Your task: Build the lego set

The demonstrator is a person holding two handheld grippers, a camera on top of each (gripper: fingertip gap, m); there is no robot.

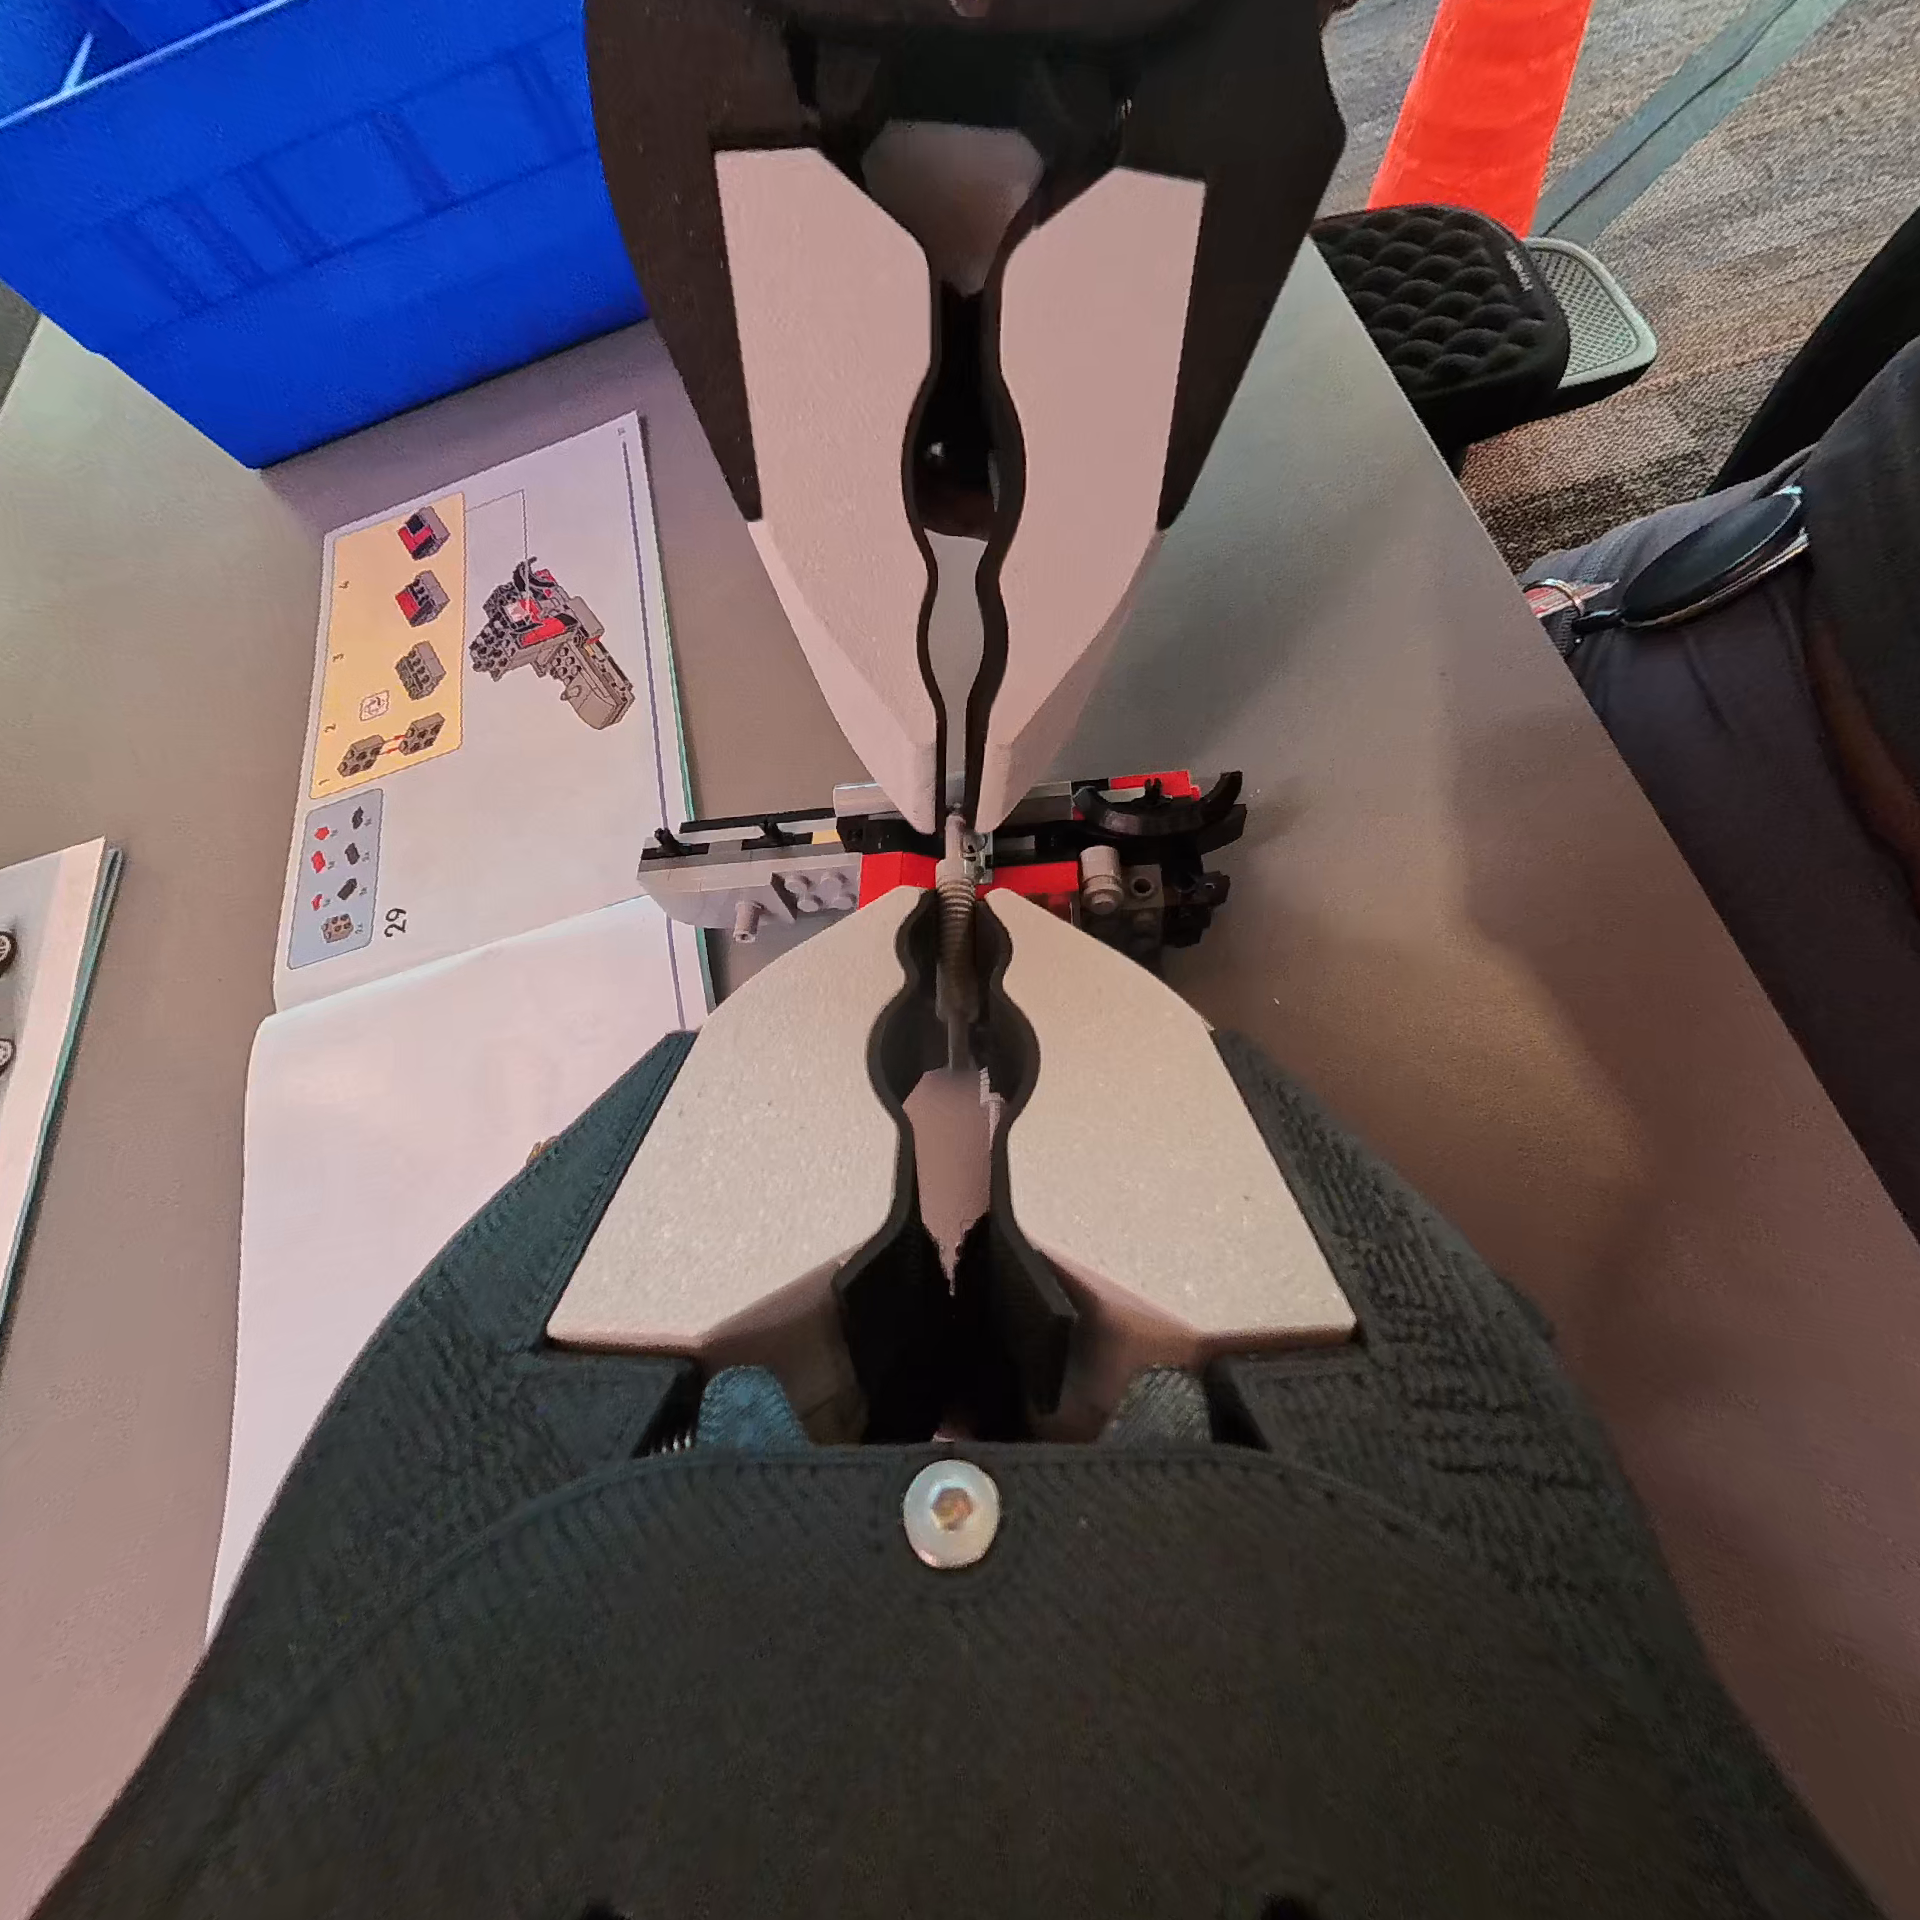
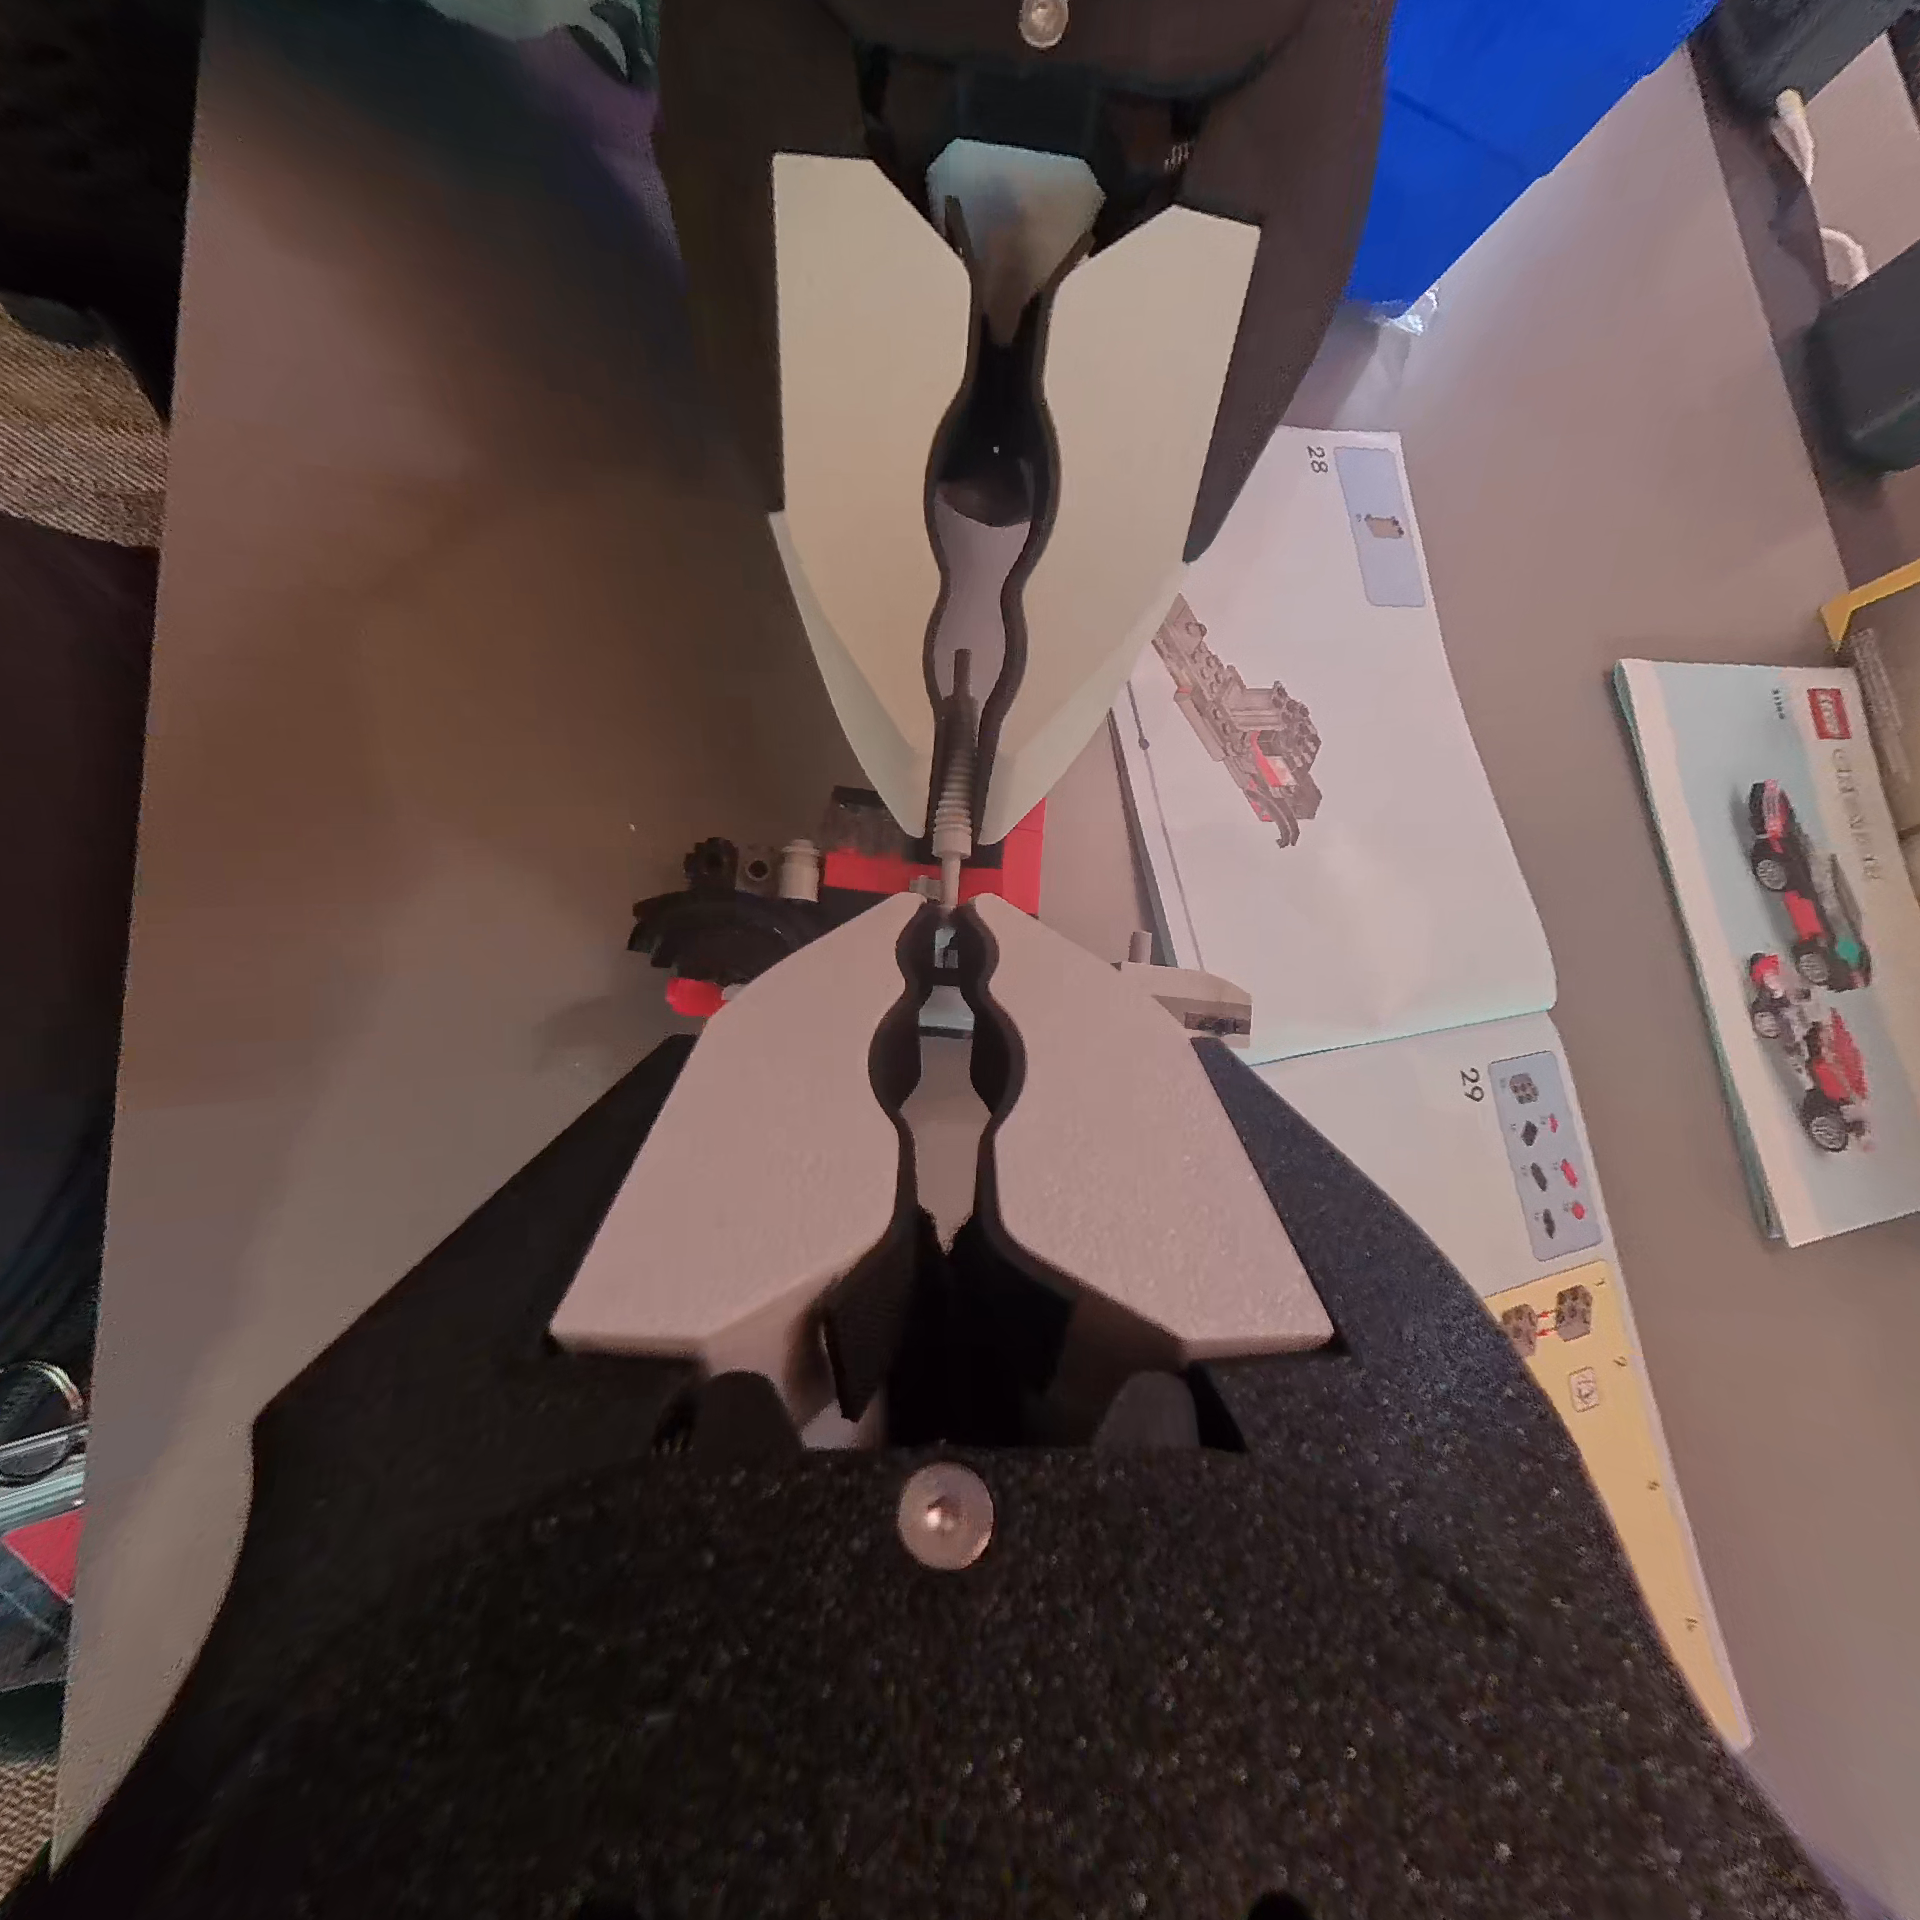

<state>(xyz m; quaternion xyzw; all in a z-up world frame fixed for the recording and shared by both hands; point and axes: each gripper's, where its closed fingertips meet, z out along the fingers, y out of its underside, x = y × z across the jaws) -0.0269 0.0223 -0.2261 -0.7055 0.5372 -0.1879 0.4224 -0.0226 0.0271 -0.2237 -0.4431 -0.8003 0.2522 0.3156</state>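
Observation:
My two grippers meet tip to tip over a red, grey and black brick model (image 1: 727, 883) lying on the grey table (image 1: 1351, 831). My left gripper (image 1: 954, 904) is shut on a grey ribbed, spring-like rod (image 1: 954, 935) that lies along its pads. My right gripper (image 1: 961, 816) comes from the far side and is shut on a small grey piece (image 1: 975, 852) at the rod's thin tip. In the right wrist view, my right gripper (image 2: 943, 912) pinches that small piece (image 2: 943, 945). There the rod (image 2: 956, 800) runs into my left gripper (image 2: 956, 821), with the model (image 2: 873, 868) underneath.
An open instruction booklet (image 1: 468, 727) lies beside the model and also shows in the right wrist view (image 2: 1351, 779). A second booklet (image 2: 1787, 935) lies farther out. A blue bin (image 1: 312, 208) stands at the table's end. A person (image 1: 1714, 675), a chair armrest (image 1: 1444, 301) and an orange cone (image 1: 1475, 94) lie beyond the table's edge. My left and right fingertips are right by each other.

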